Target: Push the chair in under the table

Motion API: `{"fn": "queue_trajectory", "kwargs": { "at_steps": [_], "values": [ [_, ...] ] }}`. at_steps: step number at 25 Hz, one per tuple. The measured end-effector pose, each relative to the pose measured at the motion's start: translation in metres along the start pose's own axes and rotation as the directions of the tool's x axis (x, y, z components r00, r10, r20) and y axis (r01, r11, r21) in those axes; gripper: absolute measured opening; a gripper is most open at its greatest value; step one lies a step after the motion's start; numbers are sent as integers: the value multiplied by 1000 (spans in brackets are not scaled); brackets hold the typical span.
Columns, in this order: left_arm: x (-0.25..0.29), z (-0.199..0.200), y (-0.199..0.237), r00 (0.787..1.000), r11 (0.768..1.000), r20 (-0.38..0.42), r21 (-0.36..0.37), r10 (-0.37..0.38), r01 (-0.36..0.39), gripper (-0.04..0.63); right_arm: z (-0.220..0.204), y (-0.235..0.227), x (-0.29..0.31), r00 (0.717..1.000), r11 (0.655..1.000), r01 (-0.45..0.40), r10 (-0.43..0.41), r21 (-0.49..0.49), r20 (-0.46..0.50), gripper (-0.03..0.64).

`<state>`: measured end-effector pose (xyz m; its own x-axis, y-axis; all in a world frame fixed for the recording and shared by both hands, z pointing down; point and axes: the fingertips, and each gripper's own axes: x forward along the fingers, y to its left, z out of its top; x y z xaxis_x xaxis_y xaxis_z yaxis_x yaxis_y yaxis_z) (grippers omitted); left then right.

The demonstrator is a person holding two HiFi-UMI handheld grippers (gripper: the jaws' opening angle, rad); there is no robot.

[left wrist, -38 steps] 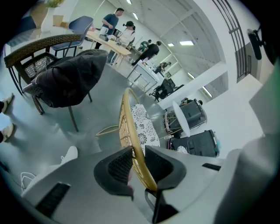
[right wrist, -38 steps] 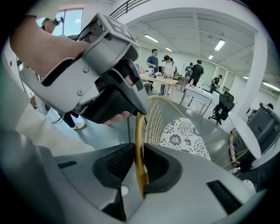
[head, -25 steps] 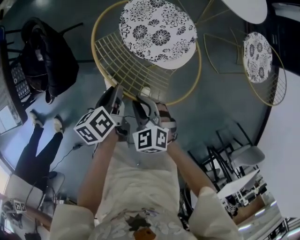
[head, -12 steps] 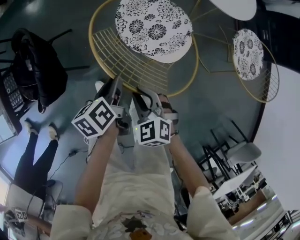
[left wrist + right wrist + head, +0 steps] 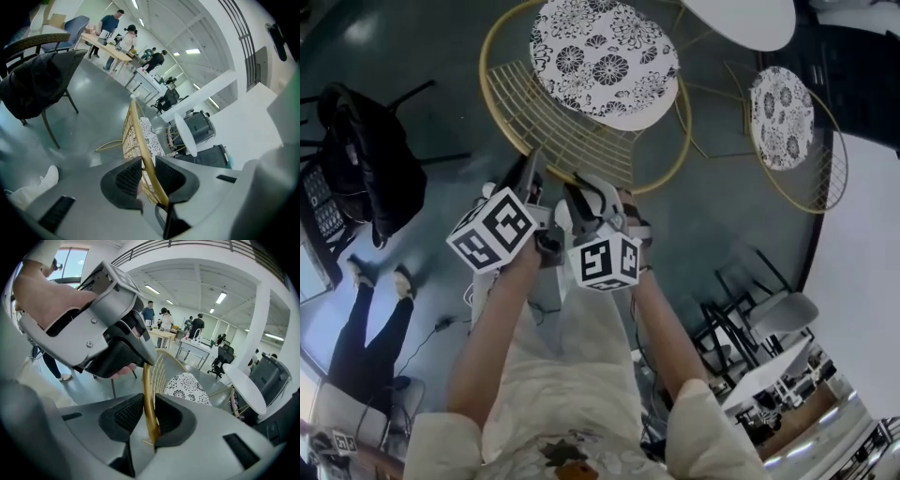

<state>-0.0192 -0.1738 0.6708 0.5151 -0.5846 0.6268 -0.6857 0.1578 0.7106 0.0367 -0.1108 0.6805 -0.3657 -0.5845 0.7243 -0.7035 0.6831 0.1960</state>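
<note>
The gold wire chair (image 5: 581, 122) with a floral cushion (image 5: 605, 58) stands just ahead of me, its backrest toward me. My left gripper (image 5: 528, 171) is shut on the backrest's gold top rim (image 5: 137, 125), which runs between its pads. A hand's width to the right, my right gripper (image 5: 583, 192) is shut on the same rim (image 5: 148, 394). The round white table (image 5: 741, 19) lies beyond the chair at the upper right, and its top edge (image 5: 243, 387) also shows in the right gripper view.
A second gold chair with a floral seat (image 5: 783, 117) sits by the table on the right. A black chair draped with a dark jacket (image 5: 370, 155) stands at left, a person's legs (image 5: 366, 319) below it. Folded dark chairs (image 5: 741, 319) are at right.
Both grippers keep their hold on the rim and have hardly moved. The head view has shifted, so the table and second chair show further left in the picture.
</note>
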Motion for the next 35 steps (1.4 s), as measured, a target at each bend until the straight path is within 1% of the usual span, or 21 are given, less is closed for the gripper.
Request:
{"fn": "queue_trajectory", "kwargs": {
  "at_steps": [4,8,12,20,23,25,29,35],
  "values": [
    [2,-1,1,1000,1000,0,17,-24,24,84,-3,0,3,999,999,35,-35,-1,9,75],
    [0,0,4,1000,1000,13,23,-21,20,83,0,2,4,997,998,67,-67,-14,26,75],
    [-2,-1,3,1000,999,10,38,-29,28,84,0,4,1,995,996,92,-92,-9,30,78],
    [-2,3,5,999,998,14,46,-34,33,84,3,5,4,992,993,120,-120,5,35,80],
    [2,7,6,999,997,12,57,-53,52,84,5,3,9,990,991,137,-137,9,41,80],
    [4,7,8,998,997,11,46,-65,65,84,7,3,11,988,989,148,-148,11,43,80],
    [4,11,10,998,995,20,76,-65,63,84,6,6,15,987,988,154,-155,11,43,80],
    [6,12,9,997,993,6,91,-73,72,84,6,5,15,986,987,162,-162,12,39,80]
  ]
}}
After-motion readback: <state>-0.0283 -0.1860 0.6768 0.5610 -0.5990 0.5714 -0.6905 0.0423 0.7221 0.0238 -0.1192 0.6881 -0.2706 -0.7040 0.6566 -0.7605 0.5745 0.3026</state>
